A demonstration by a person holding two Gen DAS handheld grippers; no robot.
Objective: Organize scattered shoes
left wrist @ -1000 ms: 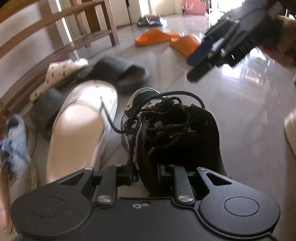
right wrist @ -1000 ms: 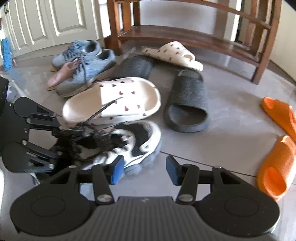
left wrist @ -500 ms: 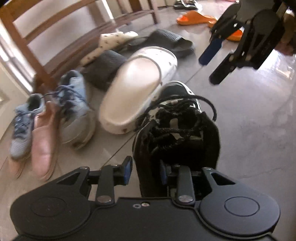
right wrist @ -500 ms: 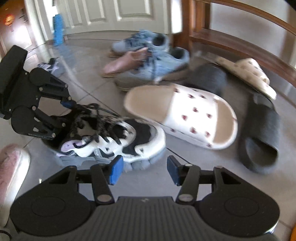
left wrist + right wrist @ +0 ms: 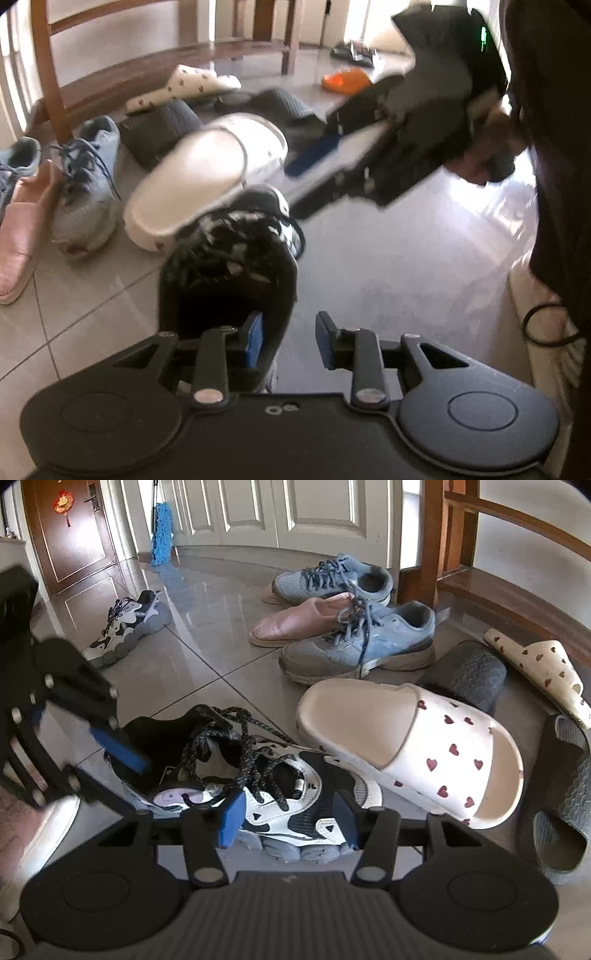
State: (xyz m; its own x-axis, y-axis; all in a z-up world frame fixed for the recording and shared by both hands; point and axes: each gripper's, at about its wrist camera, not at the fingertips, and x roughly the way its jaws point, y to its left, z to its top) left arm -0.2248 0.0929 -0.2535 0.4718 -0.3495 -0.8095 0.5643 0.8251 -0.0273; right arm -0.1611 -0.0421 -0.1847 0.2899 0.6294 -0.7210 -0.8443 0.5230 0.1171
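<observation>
Here the sneaker (image 5: 258, 786) lies toe-right across the right gripper (image 5: 288, 821) (open, empty); left gripper (image 5: 288, 341), open, straddles its heel.

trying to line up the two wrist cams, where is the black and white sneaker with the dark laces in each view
Left wrist view: the black and white sneaker sits low centre, heel toward the camera, just past the left gripper.
Right wrist view: the same sneaker lies low centre, side-on, beyond the right gripper.
Shared landmark: the white heart-print slide, right next to the sneaker in both views.
</observation>
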